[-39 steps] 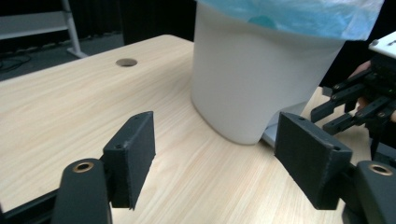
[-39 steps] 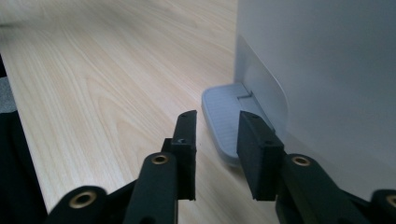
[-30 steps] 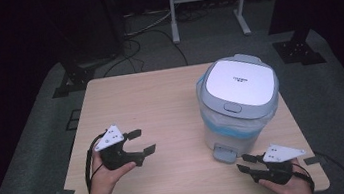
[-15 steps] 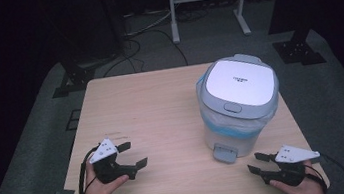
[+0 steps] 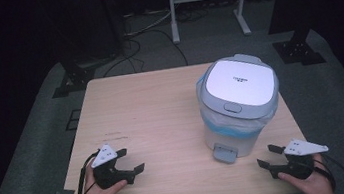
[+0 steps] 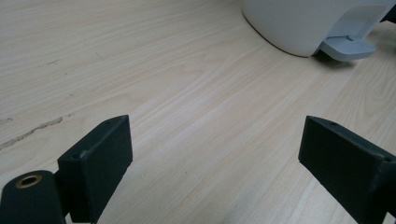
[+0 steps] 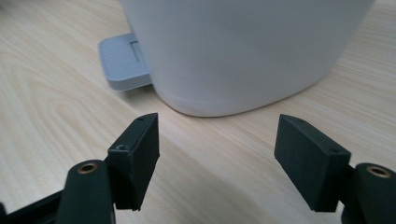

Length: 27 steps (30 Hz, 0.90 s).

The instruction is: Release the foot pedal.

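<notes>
Standing right of centre in the high view, a white pedal bin (image 5: 239, 103) with a grey lid sits on the pale wooden table (image 5: 151, 110), its grey foot pedal (image 5: 225, 152) pointing toward the lower edge of the frame. At lower left, the left gripper (image 5: 129, 161) lies low over the tabletop, well apart from the bin, jaws spread wide with nothing between them. At lower right, the right gripper (image 5: 267, 156) sits near the pedal, just right of it, jaws likewise apart and empty. In the right gripper view the bin's white wall (image 7: 243, 51) rises at the top of the frame.
</notes>
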Available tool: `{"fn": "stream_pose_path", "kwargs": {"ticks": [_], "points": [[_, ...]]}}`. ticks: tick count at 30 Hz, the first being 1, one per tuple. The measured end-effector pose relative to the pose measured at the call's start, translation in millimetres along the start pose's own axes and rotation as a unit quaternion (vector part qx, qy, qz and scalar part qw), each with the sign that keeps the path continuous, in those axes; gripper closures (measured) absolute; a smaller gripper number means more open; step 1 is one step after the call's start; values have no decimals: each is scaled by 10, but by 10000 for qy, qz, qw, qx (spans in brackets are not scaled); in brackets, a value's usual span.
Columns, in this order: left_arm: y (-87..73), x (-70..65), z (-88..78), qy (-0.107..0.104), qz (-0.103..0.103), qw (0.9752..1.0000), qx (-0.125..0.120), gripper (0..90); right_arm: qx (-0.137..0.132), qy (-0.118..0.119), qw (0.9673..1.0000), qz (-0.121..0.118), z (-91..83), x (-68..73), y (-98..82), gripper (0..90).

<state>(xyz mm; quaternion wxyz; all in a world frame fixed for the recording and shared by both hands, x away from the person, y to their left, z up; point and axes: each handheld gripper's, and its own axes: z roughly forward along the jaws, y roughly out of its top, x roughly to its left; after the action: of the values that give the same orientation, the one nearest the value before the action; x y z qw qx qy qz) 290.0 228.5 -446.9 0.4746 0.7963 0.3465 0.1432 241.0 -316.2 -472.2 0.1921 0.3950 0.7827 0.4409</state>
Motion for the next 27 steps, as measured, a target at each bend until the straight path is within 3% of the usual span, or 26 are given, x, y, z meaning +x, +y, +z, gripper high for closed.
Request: {"fn": "stream_pose_path", "kwargs": {"ticks": [9, 11, 18, 27], "points": [[-83, 25, 30, 208, 108, 9992, 326, 88, 105, -126, 9999, 34, 22, -118, 3, 273], [-124, 27, 63, 294, 175, 9979, 549, 89, 169, -167, 9997, -9, 54, -143, 4, 270], [-194, 31, 125, 345, 259, 9950, 896, 88, 320, -246, 9992, -2, 100, -184, -11, 266], [-272, 50, 194, 386, 343, 9916, 1190, 80, 511, -278, 9983, 42, 142, -234, -44, 258]]}}
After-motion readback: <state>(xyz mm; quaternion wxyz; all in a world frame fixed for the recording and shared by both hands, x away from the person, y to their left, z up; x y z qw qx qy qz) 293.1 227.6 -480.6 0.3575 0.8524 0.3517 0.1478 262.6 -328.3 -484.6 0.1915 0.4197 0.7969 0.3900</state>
